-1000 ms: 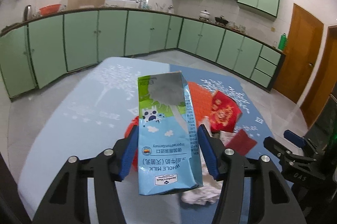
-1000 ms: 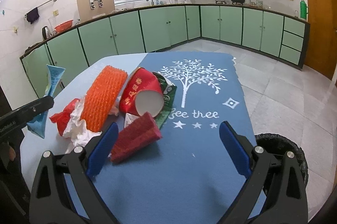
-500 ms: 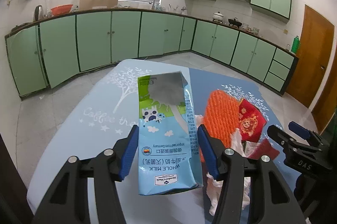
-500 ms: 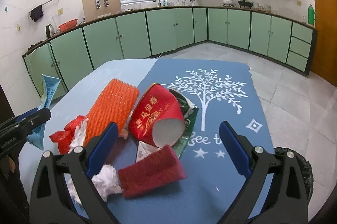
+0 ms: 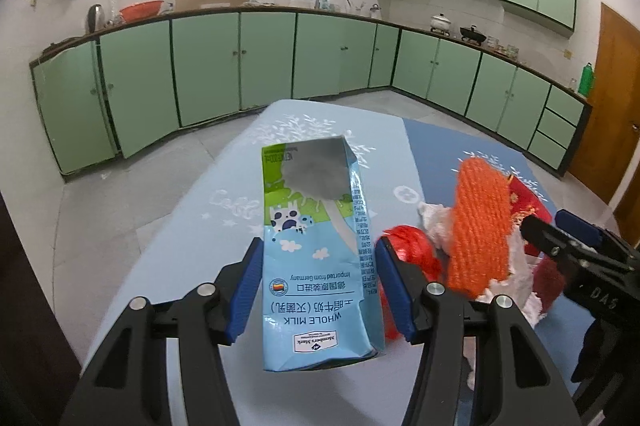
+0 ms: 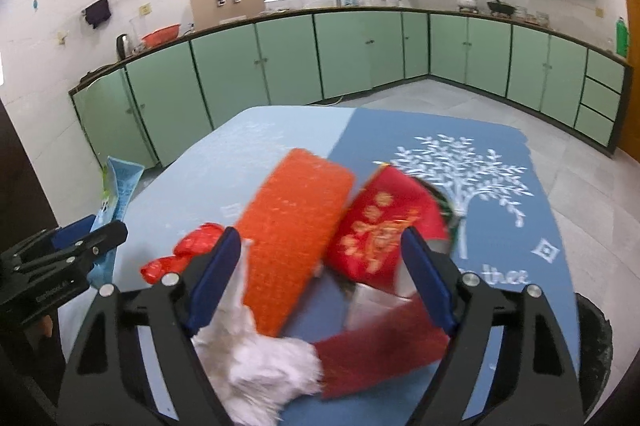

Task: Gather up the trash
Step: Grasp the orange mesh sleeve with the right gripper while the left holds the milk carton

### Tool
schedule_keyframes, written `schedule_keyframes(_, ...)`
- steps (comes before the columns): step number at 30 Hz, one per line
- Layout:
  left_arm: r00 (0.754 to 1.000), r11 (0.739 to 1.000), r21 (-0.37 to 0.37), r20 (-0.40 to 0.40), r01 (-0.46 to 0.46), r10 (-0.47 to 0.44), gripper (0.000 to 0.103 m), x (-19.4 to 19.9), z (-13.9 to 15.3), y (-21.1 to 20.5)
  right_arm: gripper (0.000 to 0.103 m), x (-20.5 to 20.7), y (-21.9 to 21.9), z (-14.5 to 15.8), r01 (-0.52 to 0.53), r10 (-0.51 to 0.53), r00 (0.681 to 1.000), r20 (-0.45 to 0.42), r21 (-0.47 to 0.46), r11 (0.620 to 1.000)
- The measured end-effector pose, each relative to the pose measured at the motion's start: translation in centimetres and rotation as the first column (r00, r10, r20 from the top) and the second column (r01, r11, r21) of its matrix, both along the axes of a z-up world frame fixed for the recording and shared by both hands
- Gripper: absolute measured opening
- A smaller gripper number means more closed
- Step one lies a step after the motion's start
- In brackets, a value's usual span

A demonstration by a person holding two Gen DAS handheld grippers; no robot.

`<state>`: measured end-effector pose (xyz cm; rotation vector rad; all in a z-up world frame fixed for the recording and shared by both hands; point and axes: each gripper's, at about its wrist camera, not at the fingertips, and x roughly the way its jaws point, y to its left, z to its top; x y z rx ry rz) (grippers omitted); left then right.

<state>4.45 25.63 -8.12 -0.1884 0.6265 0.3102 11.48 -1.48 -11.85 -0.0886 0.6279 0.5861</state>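
My left gripper (image 5: 316,286) is shut on a flattened blue milk carton (image 5: 316,250) and holds it above the table's left side; the carton also shows at the left of the right wrist view (image 6: 120,185). My right gripper (image 6: 320,282) is open above a trash pile: an orange foam net (image 6: 296,230), a red paper cup (image 6: 384,234), a dark red wrapper (image 6: 380,350), white crumpled tissue (image 6: 256,362) and a red plastic scrap (image 6: 188,254). The net (image 5: 480,222) and scrap (image 5: 412,250) show right of the carton.
The table wears a blue cloth (image 6: 500,226) with a white tree print. A black bin (image 6: 596,346) stands on the floor at the table's right edge. Green cabinets (image 5: 224,69) line the walls behind.
My right gripper has moved forward and down over the trash pile, which now lies between its fingers. My left gripper has swung left, still holding the carton.
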Motion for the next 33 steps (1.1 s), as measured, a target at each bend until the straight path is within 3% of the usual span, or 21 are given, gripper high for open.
schedule_keyframes(8,1.000,1.000,0.006,-0.009,0.000,0.000,0.056,0.2,-0.2,0.3,0.075,0.9,2.3,-0.9,-0.006,0.005,0.999,-0.040,-0.016,1.000)
schedule_keyframes(11,1.000,1.000,0.000,-0.013,0.004,-0.004,0.056,0.3,-0.4,0.3,0.066,1.3,2.7,-1.2,-0.023,0.022,0.997,-0.072,-0.022,0.999)
schedule_keyframes(14,1.000,1.000,-0.006,-0.013,0.004,-0.004,0.056,0.5,-0.3,0.4,0.049,1.4,2.9,-1.2,-0.061,0.061,0.993,-0.100,-0.004,0.998)
schedule_keyframes(16,1.000,1.000,-0.007,-0.013,0.004,-0.004,0.056,0.6,-0.2,0.5,0.031,1.4,3.1,-1.0,-0.093,0.093,0.990,-0.105,0.000,0.996)
schedule_keyframes(19,1.000,1.000,-0.009,-0.012,0.006,-0.006,0.056,0.6,-0.2,0.4,0.013,0.9,3.2,-0.5,-0.123,0.123,0.989,-0.083,0.003,0.992)
schedule_keyframes(21,1.000,1.000,-0.012,-0.010,0.010,-0.010,0.056,0.6,-0.1,0.4,0.008,0.5,3.2,0.0,-0.138,0.138,0.988,-0.065,0.005,0.990)
schedule_keyframes(24,1.000,1.000,-0.013,-0.005,0.018,-0.018,0.056,0.7,0.0,0.4,0.010,0.6,2.9,0.4,-0.133,0.134,0.989,-0.068,0.013,0.991)
schedule_keyframes(26,1.000,1.000,-0.011,-0.002,0.020,-0.020,0.056,0.7,0.1,0.4,0.019,0.9,2.6,0.5,-0.116,0.117,0.990,-0.078,0.017,0.993)
schedule_keyframes(28,1.000,1.000,-0.013,-0.003,0.022,-0.022,0.056,0.8,0.0,0.4,0.048,1.1,2.6,0.4,-0.114,0.115,0.989,-0.090,0.017,0.993)
schedule_keyframes(33,1.000,1.000,-0.014,-0.008,0.016,-0.016,0.056,0.9,-0.2,0.8,0.052,2.0,3.4,-0.2,-0.098,0.097,0.987,-0.128,0.002,0.995)
